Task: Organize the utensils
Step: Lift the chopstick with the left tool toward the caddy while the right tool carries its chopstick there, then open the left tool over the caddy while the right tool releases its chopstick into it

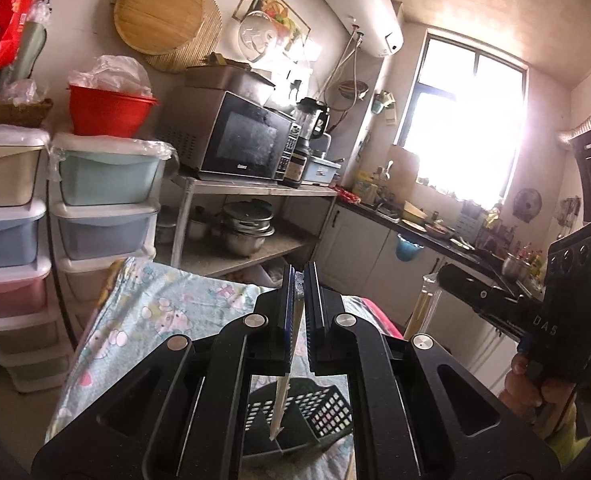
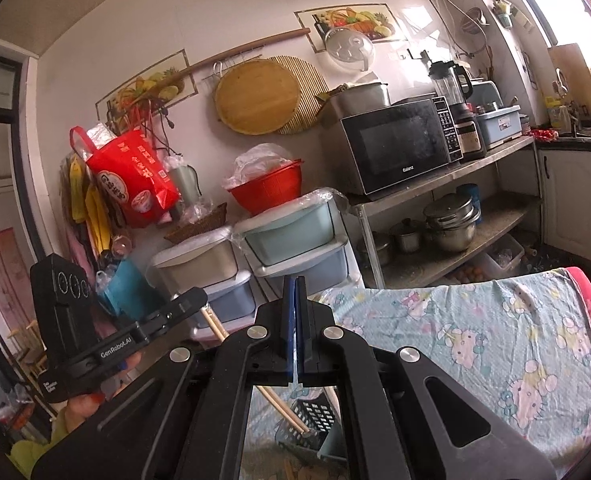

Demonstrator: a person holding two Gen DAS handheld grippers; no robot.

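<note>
My left gripper (image 1: 300, 280) is shut on a pale chopstick pair (image 1: 281, 396) that hangs down through the fingers, tips just over a dark slotted utensil basket (image 1: 327, 412) on the cartoon-print cloth. In the right wrist view the left gripper (image 2: 199, 300) shows at the left, with the wooden chopsticks (image 2: 283, 410) slanting down into the basket (image 2: 315, 416). My right gripper (image 2: 296, 284) is shut with its blue pads together; nothing shows between them. The right gripper's body (image 1: 567, 304) shows at the right of the left wrist view.
The cloth-covered table (image 2: 495, 320) lies below both grippers. Stacked plastic drawers (image 1: 103, 208) with a red bowl (image 1: 107, 112) stand at the left. A steel shelf with a microwave (image 1: 235, 140) and pots (image 1: 247, 224) is behind. The kitchen counter (image 1: 435, 232) runs along the right.
</note>
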